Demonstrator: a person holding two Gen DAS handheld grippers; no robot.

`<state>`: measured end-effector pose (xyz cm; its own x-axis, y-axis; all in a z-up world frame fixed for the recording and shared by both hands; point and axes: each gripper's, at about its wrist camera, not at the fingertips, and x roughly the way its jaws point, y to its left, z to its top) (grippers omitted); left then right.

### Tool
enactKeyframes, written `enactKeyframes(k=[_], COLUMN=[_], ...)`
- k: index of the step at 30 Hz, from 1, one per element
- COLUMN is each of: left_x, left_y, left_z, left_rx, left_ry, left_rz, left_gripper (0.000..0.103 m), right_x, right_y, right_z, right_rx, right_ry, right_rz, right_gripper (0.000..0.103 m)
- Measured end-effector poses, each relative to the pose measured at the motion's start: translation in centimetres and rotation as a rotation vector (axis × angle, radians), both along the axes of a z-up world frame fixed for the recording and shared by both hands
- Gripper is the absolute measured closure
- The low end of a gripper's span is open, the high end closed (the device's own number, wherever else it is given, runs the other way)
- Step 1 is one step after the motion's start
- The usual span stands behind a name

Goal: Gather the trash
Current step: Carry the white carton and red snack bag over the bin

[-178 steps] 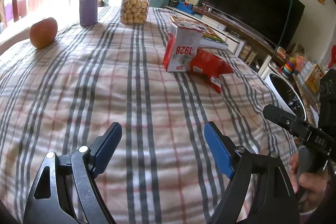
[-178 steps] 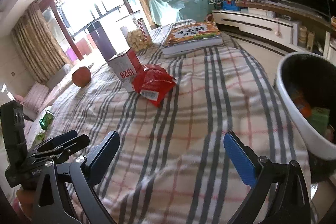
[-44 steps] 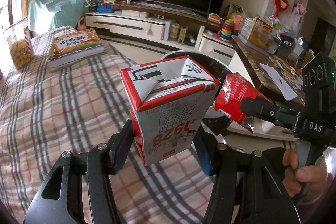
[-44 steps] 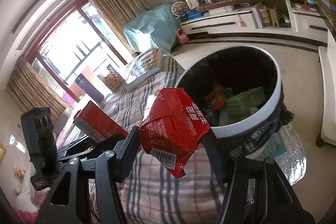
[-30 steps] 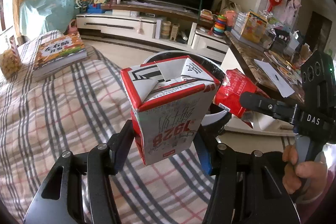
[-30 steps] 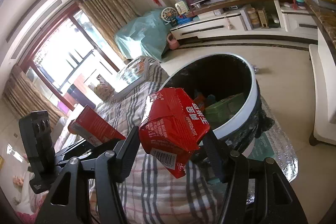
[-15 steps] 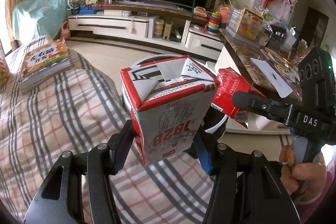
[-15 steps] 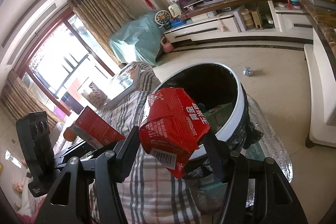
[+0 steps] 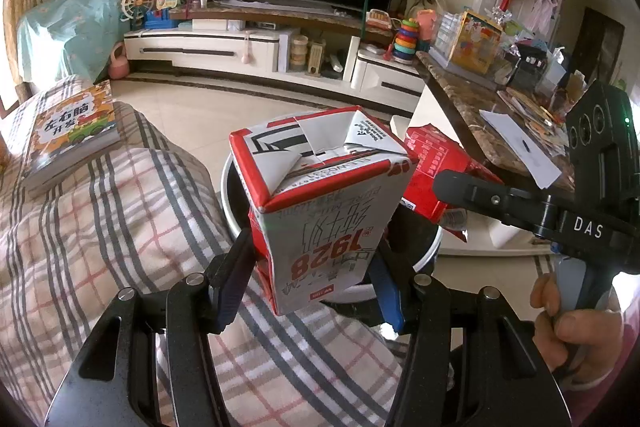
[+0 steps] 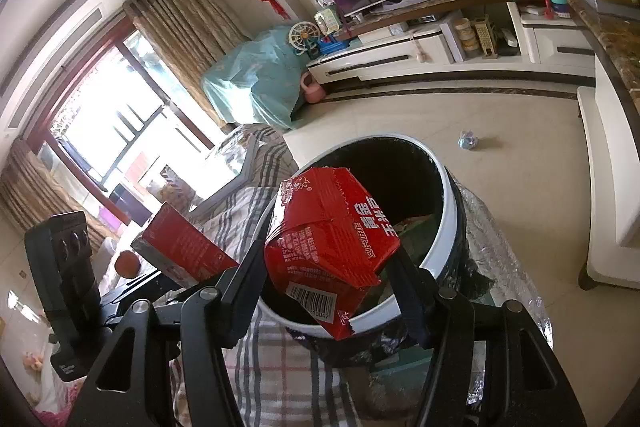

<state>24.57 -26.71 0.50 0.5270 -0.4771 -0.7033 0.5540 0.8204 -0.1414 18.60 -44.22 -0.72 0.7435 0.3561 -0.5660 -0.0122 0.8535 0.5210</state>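
My left gripper is shut on a red and white milk carton marked 1928, held above the near rim of the white trash bin. My right gripper is shut on a crumpled red snack bag, held over the near rim of the trash bin, whose black liner holds some rubbish. The carton and left gripper also show at the left of the right wrist view. The snack bag shows behind the carton in the left wrist view.
The bin stands on the floor at the edge of the plaid-covered table. A picture book lies on the table's far left. A marble counter with clutter is to the right. A TV cabinet runs along the far wall.
Both grippers have carried the carton and the snack bag further off the table and toward the bin. The bin now sits closer below both items.
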Motion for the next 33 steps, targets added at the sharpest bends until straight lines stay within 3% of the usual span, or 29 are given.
enactKeyframes(k=[33], left_x=[3.2], left_y=[-2.4], left_z=[-1.0], left_rx=[0.037], left_ry=[0.053], left_rz=[-0.022], left_gripper=[0.048], right_x=[3.4], right_y=[-0.5], right_z=[-0.6], right_rx=[-0.024], right_ry=[0.053], right_rz=[0.001], right_gripper=[0.041])
